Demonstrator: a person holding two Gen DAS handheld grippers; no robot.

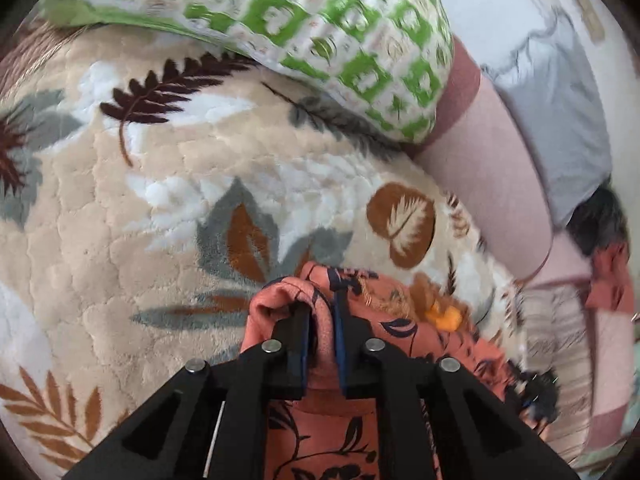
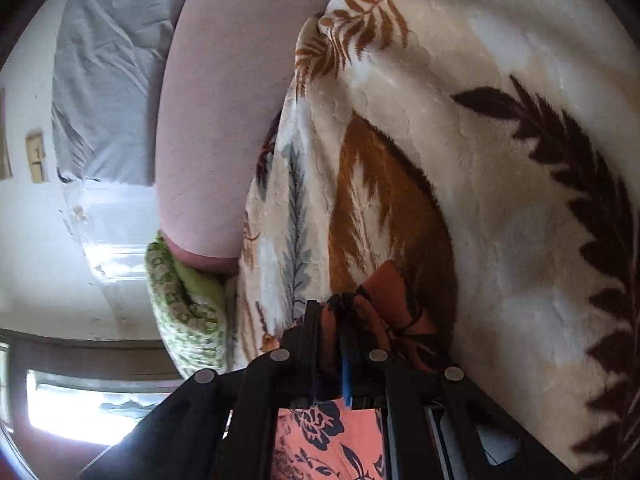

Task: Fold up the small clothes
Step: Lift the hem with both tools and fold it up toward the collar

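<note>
My left gripper [image 1: 322, 312] is clenched on a bunched fold of the coral-orange cloth garment with dark navy flower print [image 1: 400, 320]. My right gripper [image 2: 330, 320] pinches another fold of that garment [image 2: 400, 292]. The rest of it trails back under both tools. It hangs just above the cream plush blanket with brown and grey leaf pattern [image 1: 140, 200]. At the far side lies a green-and-white patterned pillow [image 1: 320, 28], resting on the blanket's far edge. Beside the blanket lies a plain pink sheet [image 2: 224, 100].
</note>
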